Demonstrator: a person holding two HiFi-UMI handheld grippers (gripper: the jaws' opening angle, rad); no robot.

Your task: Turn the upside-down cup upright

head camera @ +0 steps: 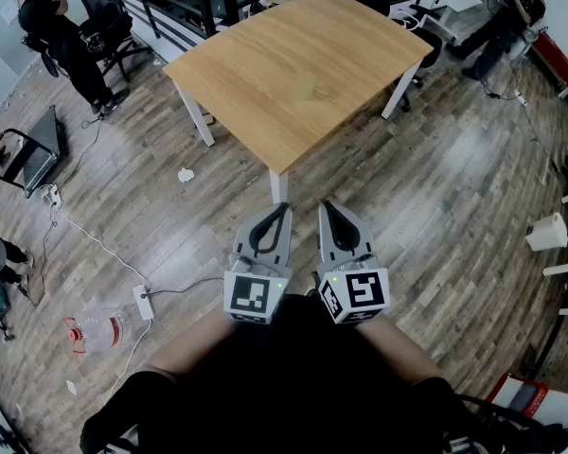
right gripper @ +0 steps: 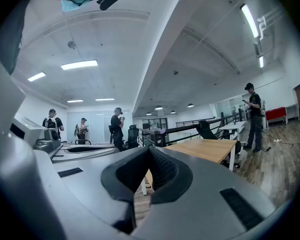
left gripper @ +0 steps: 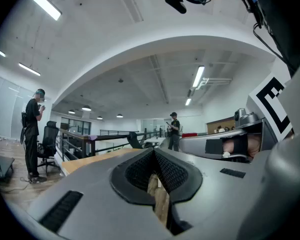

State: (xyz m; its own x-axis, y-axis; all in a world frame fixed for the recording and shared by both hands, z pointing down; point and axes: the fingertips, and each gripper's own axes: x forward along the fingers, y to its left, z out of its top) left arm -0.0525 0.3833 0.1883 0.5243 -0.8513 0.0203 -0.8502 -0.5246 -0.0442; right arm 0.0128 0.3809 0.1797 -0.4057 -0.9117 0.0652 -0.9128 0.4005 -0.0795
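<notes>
No cup shows clearly in any view. A bare wooden table (head camera: 265, 74) stands ahead of me, with only a faint pale patch (head camera: 308, 89) near its middle that I cannot identify. My left gripper (head camera: 286, 208) and right gripper (head camera: 325, 206) are held side by side close to my body, short of the table's near corner, pointing level toward it. Both are shut with nothing between the jaws. In the left gripper view the left gripper (left gripper: 154, 152) meets at its tip with the table (left gripper: 85, 162) beyond. The right gripper (right gripper: 150, 149) looks the same, with the table (right gripper: 205, 149) ahead on the right.
People stand at the far left (head camera: 62, 36) and far right (head camera: 511, 12) near office chairs (head camera: 109, 12). A power strip (head camera: 143, 302) with cable, a clear water jug (head camera: 95, 331) and a paper scrap (head camera: 186, 174) lie on the wooden floor. A white box (head camera: 547, 232) sits at right.
</notes>
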